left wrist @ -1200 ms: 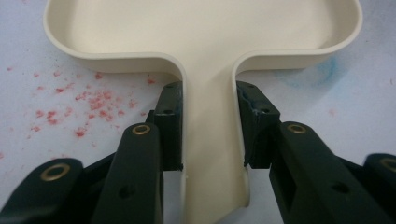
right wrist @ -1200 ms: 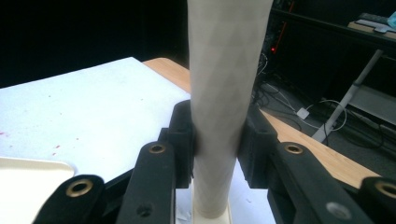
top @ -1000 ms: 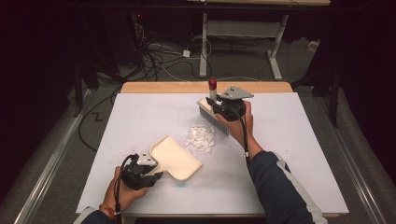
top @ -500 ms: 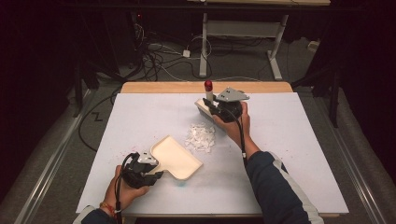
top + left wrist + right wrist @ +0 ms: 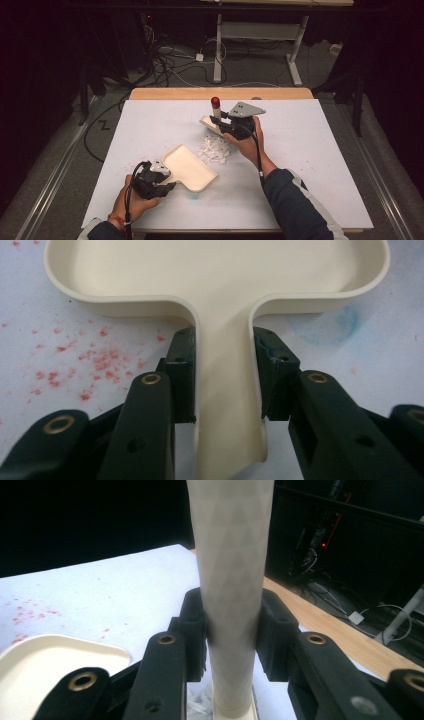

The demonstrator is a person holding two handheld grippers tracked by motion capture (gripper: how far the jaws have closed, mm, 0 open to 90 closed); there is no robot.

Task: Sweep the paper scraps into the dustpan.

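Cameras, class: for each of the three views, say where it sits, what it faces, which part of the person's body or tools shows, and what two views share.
High view: above the person's side, looking forward and down on the white table; both forearms and hands show.
Left gripper view: rides the left tool, facing the cream dustpan; black jaws clamp its handle.
Right gripper view: rides the right tool, facing the brush handle; jaws clamp it.
Shared: the dustpan appears in all three.

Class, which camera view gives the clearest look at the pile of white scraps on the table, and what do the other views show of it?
The high view: the whole pile of white scraps lies in sight between the dustpan and the brush. The right gripper view catches just a sliver of it beside the brush handle. The left gripper view looks at the dustpan's handle instead.
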